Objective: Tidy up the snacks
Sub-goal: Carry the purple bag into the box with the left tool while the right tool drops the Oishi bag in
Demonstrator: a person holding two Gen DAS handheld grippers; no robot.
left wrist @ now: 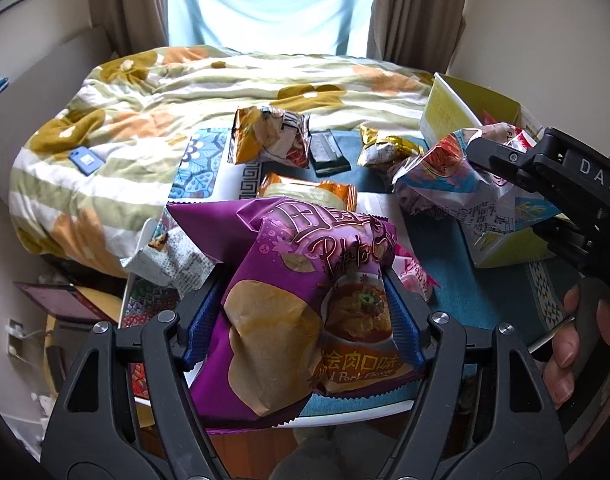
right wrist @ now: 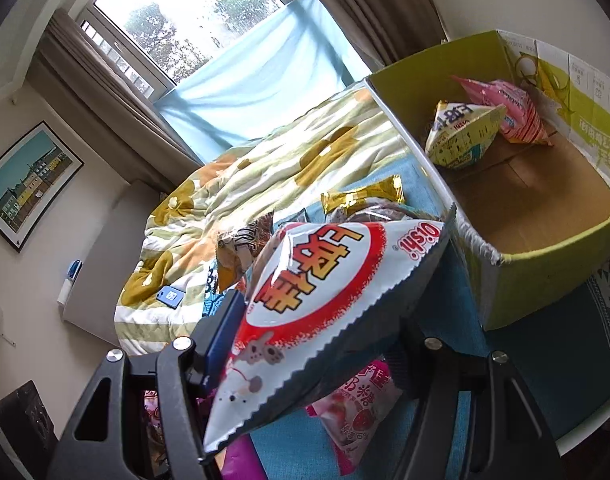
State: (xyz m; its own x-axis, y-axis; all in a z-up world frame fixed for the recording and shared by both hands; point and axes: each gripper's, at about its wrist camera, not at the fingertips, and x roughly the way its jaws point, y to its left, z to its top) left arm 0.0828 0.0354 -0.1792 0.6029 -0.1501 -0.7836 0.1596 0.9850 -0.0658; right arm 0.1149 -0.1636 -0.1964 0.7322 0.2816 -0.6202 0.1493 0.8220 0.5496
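Two packets already sit in the green box, at about two o'clock from the right gripper, which is clamped on a white and red snack bag just short of the box's rim. The left gripper is squeezing a purple chip bag. By my reckoning it's early going: several bags lie around twelve o'clock on the blue cloth. Beyond is a bed with a flowered quilt, a curtained window behind.

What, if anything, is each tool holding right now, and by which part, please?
The left tool pinches the purple crinkly potato-chip bag across its middle; the right tool grips the white-and-red Oishi snack bag near its lower body.
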